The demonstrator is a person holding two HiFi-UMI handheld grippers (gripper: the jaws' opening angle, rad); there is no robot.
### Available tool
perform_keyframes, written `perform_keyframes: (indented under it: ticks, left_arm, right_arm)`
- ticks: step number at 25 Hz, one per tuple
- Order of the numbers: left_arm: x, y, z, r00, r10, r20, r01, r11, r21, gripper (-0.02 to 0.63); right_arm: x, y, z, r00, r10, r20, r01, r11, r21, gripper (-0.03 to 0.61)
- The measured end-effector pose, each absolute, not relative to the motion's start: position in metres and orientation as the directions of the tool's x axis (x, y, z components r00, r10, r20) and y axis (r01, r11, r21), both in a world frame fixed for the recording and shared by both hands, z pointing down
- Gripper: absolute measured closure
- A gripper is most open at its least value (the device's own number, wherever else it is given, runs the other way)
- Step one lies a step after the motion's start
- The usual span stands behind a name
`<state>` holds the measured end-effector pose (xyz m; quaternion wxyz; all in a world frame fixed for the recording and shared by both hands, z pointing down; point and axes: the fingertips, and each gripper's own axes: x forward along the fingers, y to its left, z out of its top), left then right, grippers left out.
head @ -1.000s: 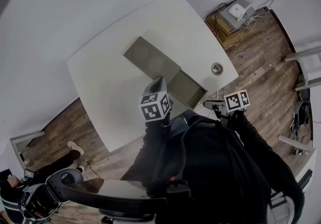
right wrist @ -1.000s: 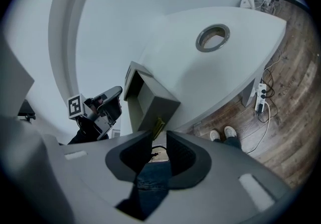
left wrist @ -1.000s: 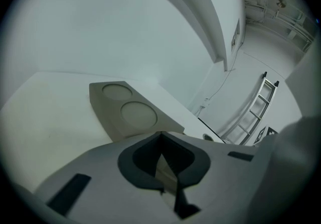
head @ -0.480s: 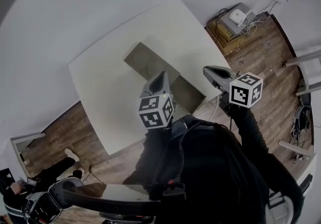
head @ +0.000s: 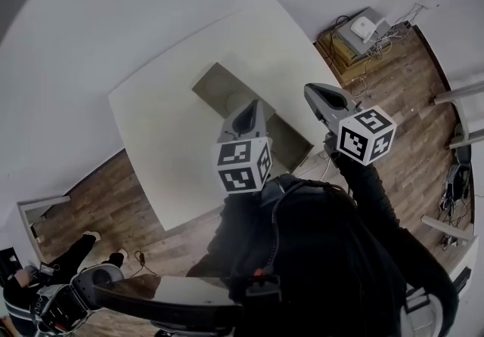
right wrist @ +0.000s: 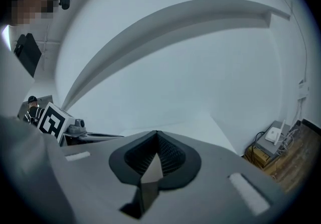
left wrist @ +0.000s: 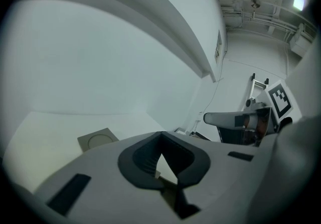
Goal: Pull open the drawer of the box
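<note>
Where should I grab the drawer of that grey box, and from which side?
Take the drawer by its front wall, the end farthest from the box, coming from the near edge of the table. It juts out that way, so that wall likely stands free.

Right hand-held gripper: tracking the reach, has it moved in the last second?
Yes. The right hand-held gripper moved forward, from off the white table's near edge to over its right corner.

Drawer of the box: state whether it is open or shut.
Open: the drawer sits pulled out from the box, its hollow inside showing.
</note>
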<state>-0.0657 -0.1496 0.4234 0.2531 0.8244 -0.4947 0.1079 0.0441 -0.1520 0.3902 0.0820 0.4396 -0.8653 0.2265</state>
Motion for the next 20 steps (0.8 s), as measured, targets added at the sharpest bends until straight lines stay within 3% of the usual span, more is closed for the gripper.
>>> perform_keyframes:
  ticks: [20]
  left_arm:
    - [-0.073,-0.147,0.423,0.500,-0.758,0.419,-0.863,-0.392,0.319,0.615]
  right_arm:
    - [0.028,-0.149,0.391,-0.607,-0.716,0.346,-0.794,0.522,-0.312,0.578]
